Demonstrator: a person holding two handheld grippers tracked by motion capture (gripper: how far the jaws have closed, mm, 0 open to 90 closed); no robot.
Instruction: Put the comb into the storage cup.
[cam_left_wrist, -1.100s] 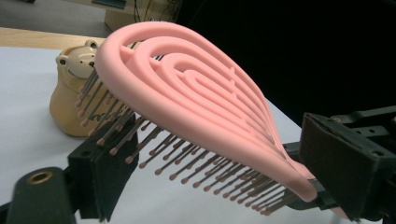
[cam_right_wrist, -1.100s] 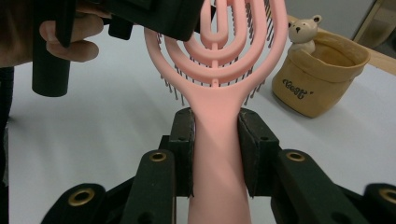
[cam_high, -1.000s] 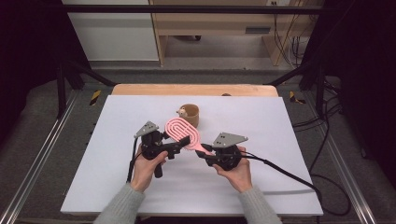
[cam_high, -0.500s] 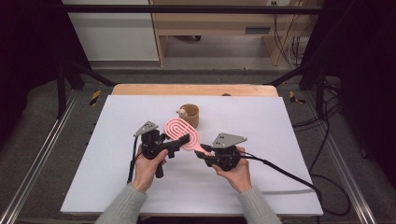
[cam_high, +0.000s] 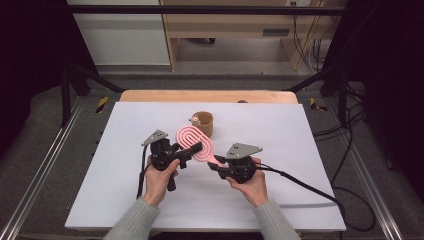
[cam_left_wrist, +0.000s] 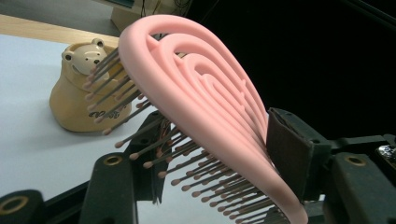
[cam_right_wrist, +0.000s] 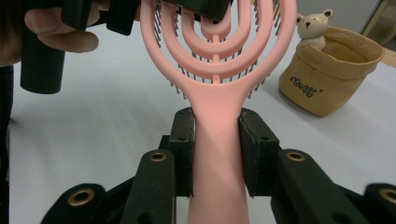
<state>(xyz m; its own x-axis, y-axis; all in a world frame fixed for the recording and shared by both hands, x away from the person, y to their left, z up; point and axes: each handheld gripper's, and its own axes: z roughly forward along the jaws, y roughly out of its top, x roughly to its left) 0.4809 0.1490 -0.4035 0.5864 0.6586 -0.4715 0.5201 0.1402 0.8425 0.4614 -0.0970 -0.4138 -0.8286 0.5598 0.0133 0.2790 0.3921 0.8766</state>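
Note:
A pink hairbrush (cam_high: 192, 140) hangs above the white table, its handle clamped between the pads of my right gripper (cam_high: 214, 162), which is shut on it (cam_right_wrist: 217, 126). My left gripper (cam_high: 192, 149) reaches in from the left with its jaws on either side of the brush head (cam_left_wrist: 196, 93). They have just been closing. One pad sits against the smooth back, and the other stands at the bristle tips without a firm squeeze. A tan cup with a bear figure (cam_high: 204, 124) stands just behind the brush.
The white tabletop (cam_high: 300, 150) stretches to both sides, with a wooden board (cam_high: 210, 96) along its far edge. A black cable (cam_high: 300, 185) trails right from the right gripper. Metal frame rails run along the table's left and right sides.
The left gripper's jaws have drawn closer together around the brush head. Both hands and the brush stay where they were.

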